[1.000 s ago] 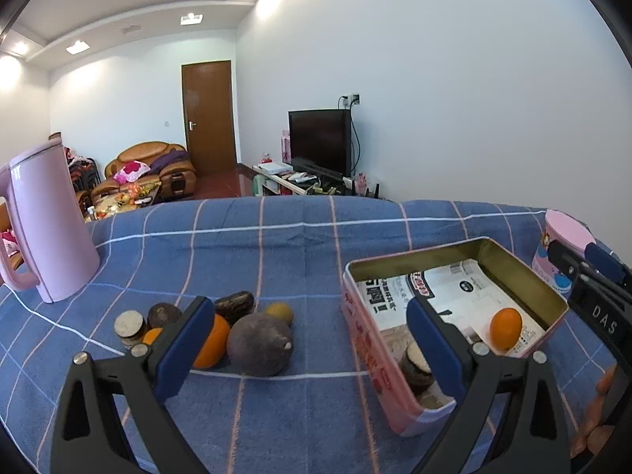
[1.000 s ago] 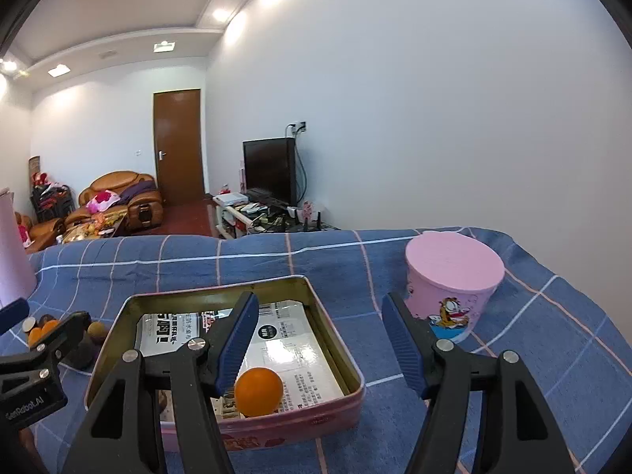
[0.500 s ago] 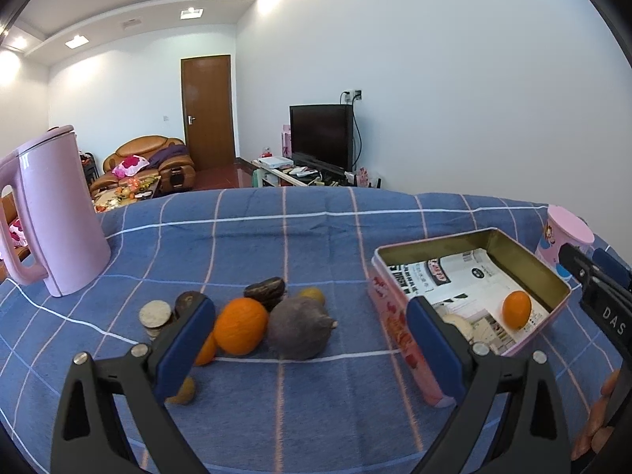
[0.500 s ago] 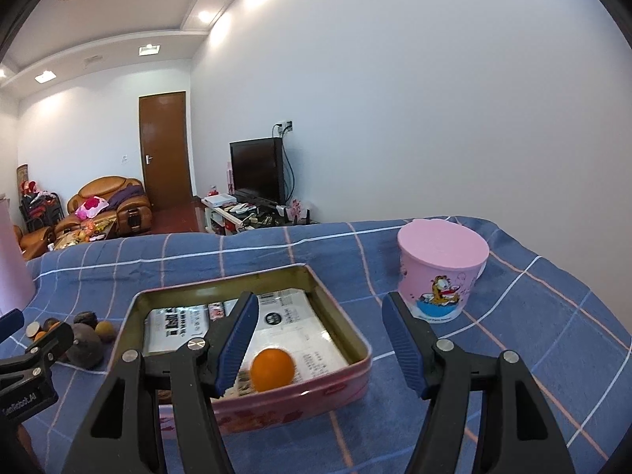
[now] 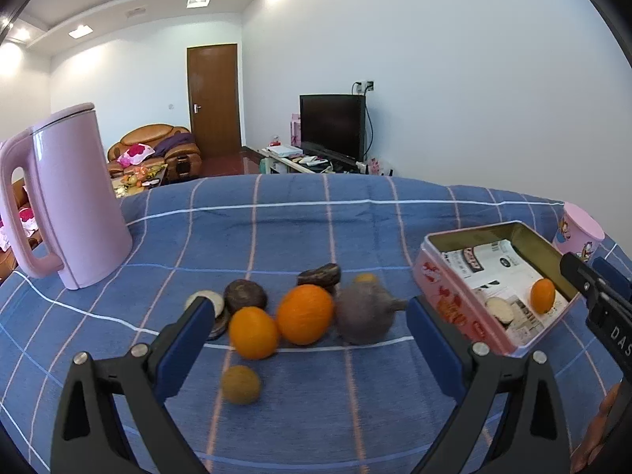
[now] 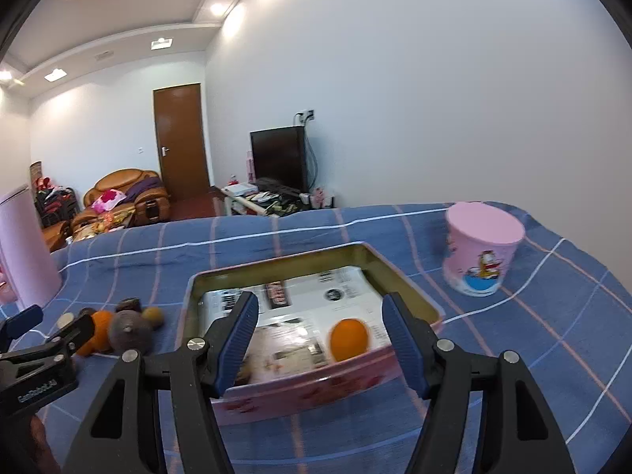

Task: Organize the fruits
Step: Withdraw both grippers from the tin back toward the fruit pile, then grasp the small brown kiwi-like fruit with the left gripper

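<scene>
I see round, matte oranges [image 5: 304,314] clustered on checked cloth [image 5: 276,237] just beyond my left gripper [image 5: 308,339] — jaws wide, empty — beside a rectangular metal tin [image 5: 454,300].

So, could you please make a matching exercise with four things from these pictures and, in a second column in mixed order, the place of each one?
Things:
1. small orange
2. pink kettle
3. pink cup
4. grey round fruit

Places:
A. on the blue cloth, in the fruit pile left of the tin
B. inside the open tin
C. standing at the far left of the cloth
D. standing on the cloth to the right of the tin

Pairs: 1-B, 2-C, 3-D, 4-A
</scene>
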`<state>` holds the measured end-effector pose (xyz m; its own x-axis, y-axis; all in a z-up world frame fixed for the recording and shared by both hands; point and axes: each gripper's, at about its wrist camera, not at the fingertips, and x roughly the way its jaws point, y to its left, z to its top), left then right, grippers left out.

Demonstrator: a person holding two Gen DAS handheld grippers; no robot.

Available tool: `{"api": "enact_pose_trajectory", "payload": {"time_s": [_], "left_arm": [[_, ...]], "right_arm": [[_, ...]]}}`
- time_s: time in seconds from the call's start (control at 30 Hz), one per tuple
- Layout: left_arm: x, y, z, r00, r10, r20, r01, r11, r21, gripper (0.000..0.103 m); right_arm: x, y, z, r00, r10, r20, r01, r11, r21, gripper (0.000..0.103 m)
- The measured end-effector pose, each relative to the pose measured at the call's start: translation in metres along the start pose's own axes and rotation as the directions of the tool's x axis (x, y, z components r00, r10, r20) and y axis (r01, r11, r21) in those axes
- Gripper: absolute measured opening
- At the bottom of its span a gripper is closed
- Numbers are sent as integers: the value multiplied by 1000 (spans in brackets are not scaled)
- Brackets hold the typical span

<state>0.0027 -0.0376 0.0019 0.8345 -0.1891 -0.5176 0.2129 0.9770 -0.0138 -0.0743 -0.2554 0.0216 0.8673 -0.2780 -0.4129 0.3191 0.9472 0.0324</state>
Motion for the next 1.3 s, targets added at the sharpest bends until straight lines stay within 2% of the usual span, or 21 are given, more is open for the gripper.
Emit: {"api": "enact_pose_trajectory", "payload": {"time_s": [0.2, 0.33, 0.43, 0.53, 0.67, 0.87, 0.97, 1.03, 1.1, 1.23, 1.3], "left_arm": [[4, 19, -1, 1000, 11, -29, -11, 1000, 7, 100], [13, 44, -4, 995, -7, -102, 6, 1000, -9, 100], [22, 62, -10, 981, -54, -184, 51, 999, -19, 100], [29, 74, -18, 954, -123, -272, 131, 991, 13, 100], [36, 80, -24, 943, -99, -317, 120, 992, 49, 100], [44, 83, -23, 937, -115, -329, 118, 993, -10, 99], [46, 82, -22, 933, -137, -332, 135, 990, -29, 91], [47, 77, -22, 926, -168, -337, 168, 985, -28, 76], [48, 72, -23, 921, -178, -346, 185, 983, -12, 69], [46, 66, -24, 910, -232, -343, 237, 971, -29, 63], [47, 64, -24, 912, -223, -345, 230, 973, -20, 63]], "right_arm": [[0, 34, -4, 999, 48, -12, -48, 998, -30, 67], [-2, 55, -7, 997, 81, -14, -82, 995, -64, 67], [0, 69, -8, 994, 100, -36, -102, 992, -73, 67], [7, 81, -9, 990, 120, -74, -124, 991, -49, 67], [14, 91, -12, 976, 188, -113, -192, 981, -20, 67], [9, 93, -15, 965, 240, -111, -243, 970, -22, 67], [14, 93, -17, 958, 250, -142, -253, 967, -7, 67], [16, 92, -16, 955, 254, -151, -257, 967, 0, 67], [16, 91, -17, 955, 255, -152, -257, 966, 5, 67], [16, 89, -18, 953, 256, -159, -259, 966, 7, 67], [17, 90, -18, 953, 257, -162, -260, 966, 5, 67]]}}
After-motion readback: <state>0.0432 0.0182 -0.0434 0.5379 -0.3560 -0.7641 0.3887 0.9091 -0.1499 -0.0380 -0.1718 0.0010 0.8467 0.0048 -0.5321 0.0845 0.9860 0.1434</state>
